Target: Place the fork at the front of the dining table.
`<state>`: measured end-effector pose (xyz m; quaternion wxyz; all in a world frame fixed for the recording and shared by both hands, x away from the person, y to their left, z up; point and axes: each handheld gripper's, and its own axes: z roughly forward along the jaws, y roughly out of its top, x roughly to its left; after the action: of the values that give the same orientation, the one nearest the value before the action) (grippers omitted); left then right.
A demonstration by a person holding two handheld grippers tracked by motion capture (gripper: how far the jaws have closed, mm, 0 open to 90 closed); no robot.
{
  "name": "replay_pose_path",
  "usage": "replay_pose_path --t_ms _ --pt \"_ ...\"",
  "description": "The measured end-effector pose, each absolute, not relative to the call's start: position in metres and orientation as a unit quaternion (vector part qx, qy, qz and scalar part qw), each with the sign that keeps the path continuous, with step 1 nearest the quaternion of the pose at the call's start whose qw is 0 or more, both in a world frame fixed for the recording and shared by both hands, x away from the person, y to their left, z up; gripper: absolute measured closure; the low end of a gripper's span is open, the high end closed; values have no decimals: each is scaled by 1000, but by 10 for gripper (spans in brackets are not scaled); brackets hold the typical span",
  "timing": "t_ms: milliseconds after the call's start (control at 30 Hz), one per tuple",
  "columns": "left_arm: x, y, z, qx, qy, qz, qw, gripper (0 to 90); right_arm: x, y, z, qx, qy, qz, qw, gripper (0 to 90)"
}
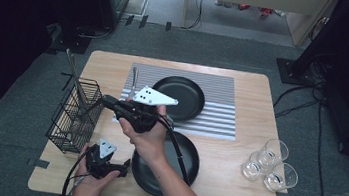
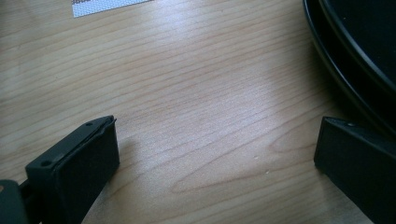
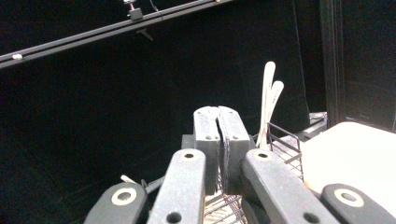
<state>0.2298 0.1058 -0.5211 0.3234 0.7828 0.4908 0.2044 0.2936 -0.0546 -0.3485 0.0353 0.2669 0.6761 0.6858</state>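
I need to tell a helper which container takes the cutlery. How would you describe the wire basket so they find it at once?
Start from the wooden table and go to its left edge, beside the striped mat. There stands the black wire basket, with utensil handles sticking up out of it. It is the one open mesh container there; its neighbours are flat black plates and clear glasses.

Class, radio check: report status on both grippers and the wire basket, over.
Right gripper shut, nothing seen between its jaws, over the wire basket. Left gripper open, low beside the near black plate. Utensils stand in the basket. Nothing blocking.
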Motion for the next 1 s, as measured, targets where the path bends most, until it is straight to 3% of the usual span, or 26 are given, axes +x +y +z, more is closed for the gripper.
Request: replay_pose_path --t_ms 1000 --pt "230 106 -521 783 491 205 322 0 289 -95 -344 281 658 697 46 888"
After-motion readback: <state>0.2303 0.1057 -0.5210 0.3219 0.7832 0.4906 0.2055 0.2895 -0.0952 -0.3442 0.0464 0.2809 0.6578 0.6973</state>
